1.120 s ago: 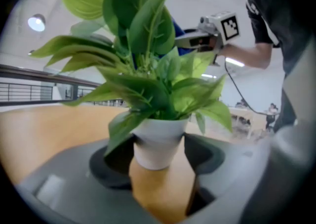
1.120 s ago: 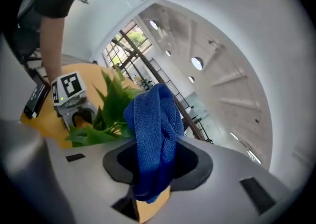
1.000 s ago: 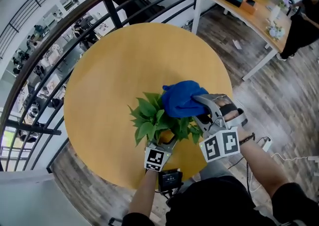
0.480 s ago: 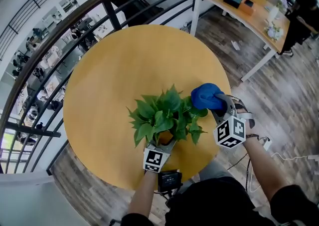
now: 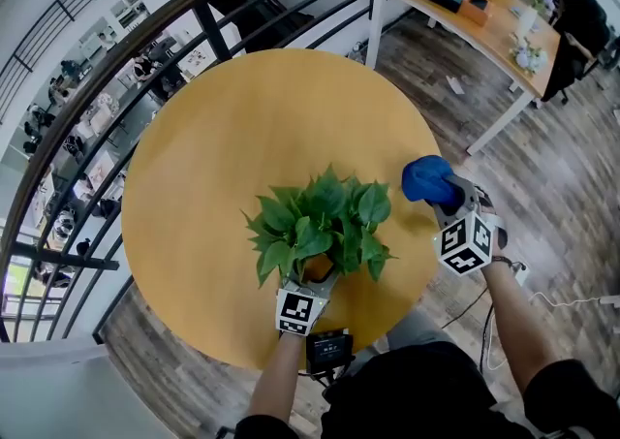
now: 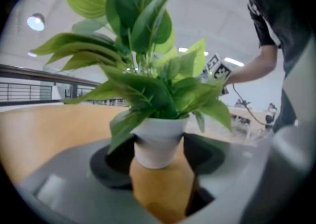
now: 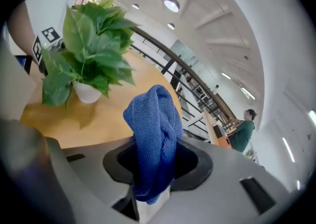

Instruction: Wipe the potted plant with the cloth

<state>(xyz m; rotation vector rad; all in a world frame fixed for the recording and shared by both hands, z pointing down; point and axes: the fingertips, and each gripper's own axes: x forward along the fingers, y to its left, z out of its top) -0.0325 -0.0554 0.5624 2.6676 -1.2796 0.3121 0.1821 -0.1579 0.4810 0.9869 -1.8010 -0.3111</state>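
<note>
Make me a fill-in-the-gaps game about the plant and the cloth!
1. The cloth pinched in the right gripper is the colour ___.
2. The pot between the jaws of the left gripper is the colour ___.
3. The table under the pot has a ___ shape.
4. In the head view, the cloth sits to the ___ of the plant, clear of its leaves.

Missing words: blue; white; round; right
</note>
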